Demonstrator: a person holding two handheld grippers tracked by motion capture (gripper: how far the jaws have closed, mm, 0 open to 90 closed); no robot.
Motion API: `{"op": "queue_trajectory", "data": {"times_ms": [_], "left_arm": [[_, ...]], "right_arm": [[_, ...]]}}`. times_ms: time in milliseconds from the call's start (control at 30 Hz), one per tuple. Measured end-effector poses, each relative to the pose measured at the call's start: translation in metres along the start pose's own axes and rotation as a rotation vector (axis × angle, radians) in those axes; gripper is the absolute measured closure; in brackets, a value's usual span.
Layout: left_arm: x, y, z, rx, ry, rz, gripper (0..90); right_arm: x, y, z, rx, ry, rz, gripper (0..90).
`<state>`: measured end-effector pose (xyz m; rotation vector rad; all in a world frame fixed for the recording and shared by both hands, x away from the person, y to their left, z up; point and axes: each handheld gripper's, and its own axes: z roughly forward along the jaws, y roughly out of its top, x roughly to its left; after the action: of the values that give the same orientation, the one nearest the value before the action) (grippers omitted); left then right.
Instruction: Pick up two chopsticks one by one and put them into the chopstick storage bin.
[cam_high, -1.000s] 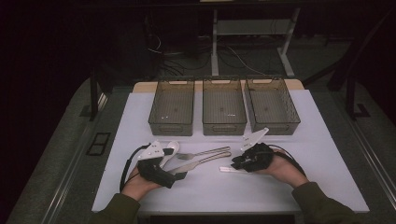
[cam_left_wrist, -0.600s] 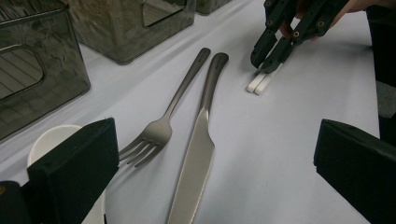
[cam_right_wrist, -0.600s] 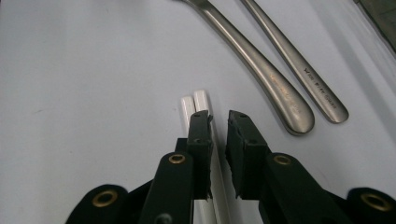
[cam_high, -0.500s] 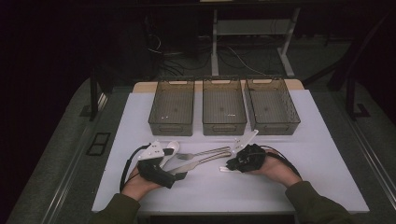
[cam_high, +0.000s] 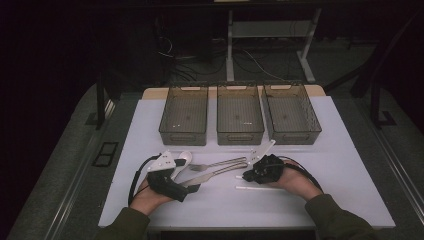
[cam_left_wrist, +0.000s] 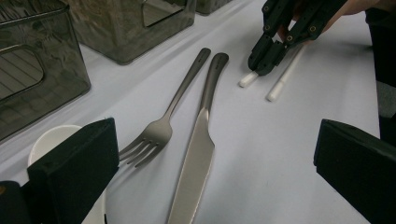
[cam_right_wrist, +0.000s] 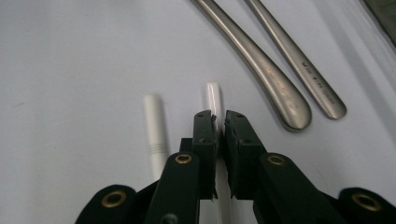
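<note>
Nearest the person, the left claw (cam_high: 192, 188) rests on the white worktop (cam_high: 350, 165), jaws spread wide with nothing between them. In the left gripper view they frame the fork (cam_left_wrist: 161, 126) and the knife (cam_left_wrist: 198, 154), which lie side by side just ahead, handles pointing away. A white spoon (cam_high: 182, 161) sits just beside the left claw, its bowl partly behind the left jaw in the left gripper view.

To the right, the right claw (cam_high: 247, 176) points toward the cutlery handles. Its jaws have just been closing and now pinch one white chopstick (cam_right_wrist: 213, 100); the right gripper view shows the pads tight on it with the tip sticking out past them. The chopstick tip is low, at or just above the worktop, near the end of the knife handle. The second chopstick (cam_right_wrist: 155, 126) lies flat just beside it, on the side away from the cutlery, untouched.

Farther back, three dark see-through bins (cam_high: 240, 134) stand in a row, side by side, well apart from the cutlery.
</note>
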<state>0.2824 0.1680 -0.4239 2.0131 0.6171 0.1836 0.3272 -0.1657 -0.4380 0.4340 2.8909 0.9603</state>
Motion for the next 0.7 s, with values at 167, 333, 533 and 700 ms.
{"op": "queue_trajectory", "data": {"times_ms": [167,333,533,700], "left_arm": [[0.0,0.0,0.0,0.0,0.001,0.001,0.0],[0.0,0.0,0.0,0.0,0.0,0.001,0.0],[0.0,0.0,0.0,0.003,0.001,0.004,0.0],[0.0,0.0,0.0,-0.002,0.0,0.001,0.0]], "right_arm": [[-0.005,-0.003,-0.004,0.001,-0.022,0.017,83.0],[-0.011,-0.008,-0.01,0.001,-0.053,0.032,83.0],[-0.015,-0.013,-0.011,0.016,-0.078,0.05,82.5],[-0.014,-0.013,-0.013,0.008,-0.082,0.053,74.3]]}}
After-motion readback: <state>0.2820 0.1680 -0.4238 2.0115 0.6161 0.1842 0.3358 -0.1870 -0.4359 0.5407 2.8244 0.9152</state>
